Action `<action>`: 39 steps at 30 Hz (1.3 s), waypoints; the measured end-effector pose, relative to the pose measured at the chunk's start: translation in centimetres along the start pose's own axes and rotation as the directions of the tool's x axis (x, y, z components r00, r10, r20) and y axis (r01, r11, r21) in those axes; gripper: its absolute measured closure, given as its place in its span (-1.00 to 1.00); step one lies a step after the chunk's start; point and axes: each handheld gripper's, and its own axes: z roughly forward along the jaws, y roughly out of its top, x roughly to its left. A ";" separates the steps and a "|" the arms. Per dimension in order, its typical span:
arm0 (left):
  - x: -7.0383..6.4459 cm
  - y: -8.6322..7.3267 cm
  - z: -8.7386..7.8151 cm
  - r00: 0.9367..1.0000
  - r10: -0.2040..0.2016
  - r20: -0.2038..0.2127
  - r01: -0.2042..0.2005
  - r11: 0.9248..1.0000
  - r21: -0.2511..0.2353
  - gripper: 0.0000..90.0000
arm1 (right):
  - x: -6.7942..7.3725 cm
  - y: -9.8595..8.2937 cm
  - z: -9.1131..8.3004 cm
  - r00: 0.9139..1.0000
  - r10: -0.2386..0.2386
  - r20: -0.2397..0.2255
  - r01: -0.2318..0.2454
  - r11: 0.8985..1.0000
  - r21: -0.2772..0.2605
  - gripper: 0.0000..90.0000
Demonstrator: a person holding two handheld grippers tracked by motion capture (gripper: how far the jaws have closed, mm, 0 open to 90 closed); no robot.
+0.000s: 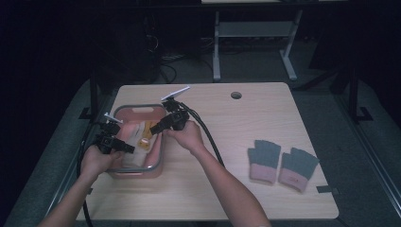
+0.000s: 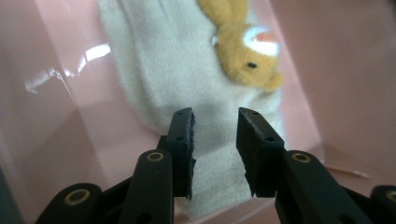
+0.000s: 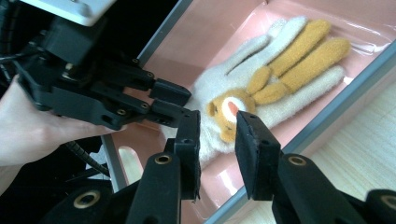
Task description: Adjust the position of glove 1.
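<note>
High view: pink bin (image 1: 157, 166) sits at the table's (image 1: 227, 198) 9 o'clock side. A cream glove (image 1: 137, 142) with a yellow animal face lies inside it. Left gripper (image 1: 126, 148) reaches into the bin from 8 o'clock; right gripper (image 1: 155, 127) comes over the rim from 3 o'clock. A pair of grey-and-pink gloves (image 1: 282, 166) lies well apart, toward 4 o'clock on the table.

Left gripper view: jaws stand apart with nothing between them, poised just above the cuff end of the cream glove (image 2: 187, 88). The animal face sits at 1 o'clock from the tips. Bin wall (image 2: 56, 116) on the 9 o'clock side.

Right gripper view: right gripper (image 3: 217, 137) also has its jaws parted, empty, aimed at the glove's (image 3: 261, 88) middle near the face. Left gripper (image 3: 170, 100) shows at 10 o'clock, low over the cuff; fingers of the glove point to 2 o'clock. Bin rim (image 3: 327, 112) runs diagonally.

Judgement: the step in hand looks like the approach to lift the glove out of the bin. Next move calls for the left gripper to drop onto the cuff and pinch the fabric without scraping the bin floor.
</note>
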 end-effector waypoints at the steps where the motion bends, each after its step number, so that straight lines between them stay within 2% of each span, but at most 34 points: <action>1: 0.0 0.0 0.1 1.000 0.006 -0.001 -0.006 1.000 0.009 0.48 | 0.0 0.0 -0.2 1.000 -0.003 -0.004 0.003 1.000 -0.001 0.56; 3: -0.1 0.1 0.3 1.000 0.014 -0.003 -0.014 0.999 0.030 0.46 | 0.0 -0.1 -0.3 1.000 -0.004 -0.005 0.004 1.000 -0.004 0.56; 6: -0.3 0.1 0.3 1.000 0.019 -0.009 -0.019 1.000 0.021 0.44 | 0.1 -0.2 -0.5 1.000 -0.004 -0.005 0.004 1.000 -0.006 0.55; 9: -0.3 0.0 -0.2 1.000 0.013 -0.002 -0.013 1.000 -0.008 0.42 | 0.0 -0.4 -0.7 1.000 0.000 -0.008 0.000 1.000 -0.013 0.54; 14: -0.2 0.0 -1.5 0.999 0.006 0.039 -0.003 0.998 -0.063 0.37 | -0.3 -0.6 -1.1 1.000 -0.004 -0.011 0.003 1.000 -0.020 0.50; 16: -0.3 0.1 -2.1 0.999 0.010 0.048 -0.005 0.996 -0.090 0.34 | -0.4 -0.7 -1.4 1.000 -0.006 -0.016 0.006 1.000 -0.028 0.49; 18: -0.5 0.1 -2.5 0.998 -0.004 0.069 0.012 0.993 -0.114 0.31 | -0.4 -0.8 -1.8 1.000 -0.007 -0.017 0.006 1.000 -0.031 0.48; 19: -0.7 0.2 -2.8 0.997 0.006 0.072 0.003 0.993 -0.121 0.29 | -0.4 -0.8 -1.9 1.000 -0.005 -0.016 0.005 0.999 -0.034 0.47; 25: -1.5 0.6 -3.7 0.994 0.011 0.110 0.010 0.983 -0.184 0.22 | -0.7 -1.1 -3.2 1.000 -0.005 -0.020 0.003 0.998 -0.061 0.39; 28: -1.9 0.7 -4.1 0.991 0.020 0.133 0.008 0.979 -0.203 0.18 | -0.9 -1.3 -3.9 1.000 -0.004 -0.026 0.002 0.997 -0.071 0.36; 39: -3.5 1.4 -4.6 0.986 0.032 0.163 0.012 0.965 -0.264 0.03 | -1.6 -2.4 -6.2 1.000 -0.007 -0.010 0.006 0.995 -0.097 0.29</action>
